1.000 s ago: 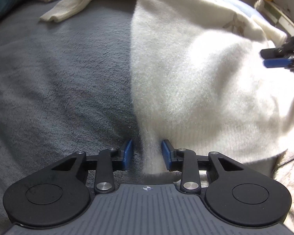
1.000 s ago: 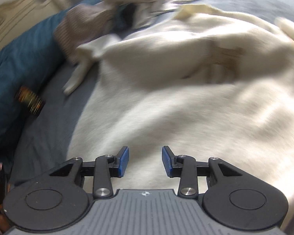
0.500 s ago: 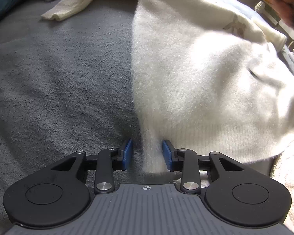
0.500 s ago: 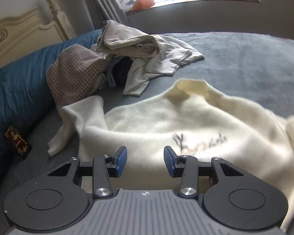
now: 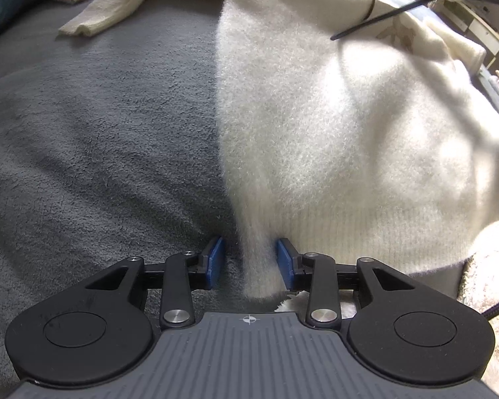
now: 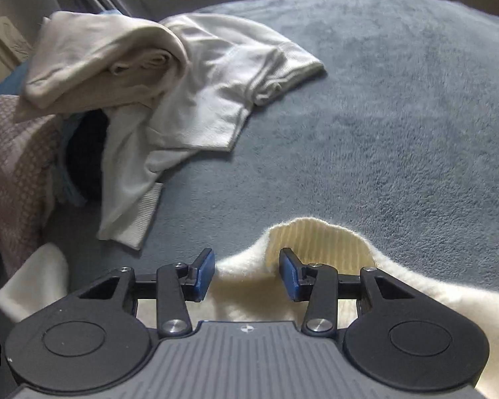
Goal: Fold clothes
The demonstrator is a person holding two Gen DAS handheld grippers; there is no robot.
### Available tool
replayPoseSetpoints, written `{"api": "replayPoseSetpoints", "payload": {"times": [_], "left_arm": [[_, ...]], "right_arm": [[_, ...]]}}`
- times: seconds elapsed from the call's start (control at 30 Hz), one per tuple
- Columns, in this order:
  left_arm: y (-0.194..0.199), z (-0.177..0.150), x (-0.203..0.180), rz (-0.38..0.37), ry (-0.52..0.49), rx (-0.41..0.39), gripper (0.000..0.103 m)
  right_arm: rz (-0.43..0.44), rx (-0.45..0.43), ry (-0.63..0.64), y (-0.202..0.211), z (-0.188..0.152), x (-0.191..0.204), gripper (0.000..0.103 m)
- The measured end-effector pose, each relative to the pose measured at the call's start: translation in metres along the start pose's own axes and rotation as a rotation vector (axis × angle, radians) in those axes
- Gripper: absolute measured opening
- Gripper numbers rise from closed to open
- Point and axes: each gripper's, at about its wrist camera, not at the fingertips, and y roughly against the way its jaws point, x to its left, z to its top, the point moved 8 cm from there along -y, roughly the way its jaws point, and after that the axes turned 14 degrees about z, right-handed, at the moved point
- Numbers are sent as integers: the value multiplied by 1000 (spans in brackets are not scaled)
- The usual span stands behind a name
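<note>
Since the earlier frame, the right gripper [image 6: 246, 272] is carried from the sweater [image 5: 349, 139] body to its ribbed collar [image 6: 316, 242], now just ahead of half-open, empty jaws. The hem corner is straddled, unpinched, by the left gripper [image 5: 249, 262], partly open. Soft, light, fluffy knit is judged best pinched at ribbed edges.
</note>
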Motion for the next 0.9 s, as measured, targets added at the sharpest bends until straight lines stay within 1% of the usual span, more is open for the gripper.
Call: {"api": "replayPoseSetpoints", "payload": {"times": [0.03,0.07,0.1,0.2,0.27,0.3,0.33,0.37,0.43,0.5,0.53,0.57,0.6,0.67,0.73,0.8,0.83,0.9], "left_arm": [[0,-1,1,1,-1,-1,35],[0,-2,3,2,-3,-2,35],[1,-3,4,3,-2,-2,35],[2,-4,8,10,-7,1,35],[2,-5,10,14,-11,5,36],[1,-5,10,16,-13,7,36],[-1,1,-4,18,-14,8,36],[-1,1,-3,19,-15,9,36],[0,0,-1,20,-14,9,35],[1,-1,1,24,-15,10,35],[1,-2,2,26,-16,10,36],[1,-2,3,28,-19,9,36],[1,-3,4,30,-21,9,36],[1,-3,6,32,-26,11,36],[2,-4,8,34,-31,12,36],[3,-4,10,37,-34,14,36],[3,-5,11,37,-32,15,36],[4,-5,14,38,-30,15,36]], "right_arm": [[-4,4,2,-5,1,-1,37],[5,-17,5,-3,3,-2,17],[18,-45,9,2,7,-1,5],[66,-119,4,16,15,-2,5],[113,-133,-41,24,18,-5,5],[120,-144,-42,28,19,-5,5],[123,-162,-35,32,21,-4,5],[125,-179,-27,36,23,-4,5],[121,-278,3,53,36,0,5],[130,-393,-4,72,49,-2,4],[132,-429,-12,77,54,-6,4],[127,-440,-15,76,57,-11,4],[114,-434,-16,69,60,-17,4],[62,-412,15,50,59,-28,4],[13,-355,13,27,54,-41,4],[14,-251,-73,10,44,-57,6],[29,-244,-113,16,41,-61,8],[76,-253,-178,36,35,-68,20]]}}
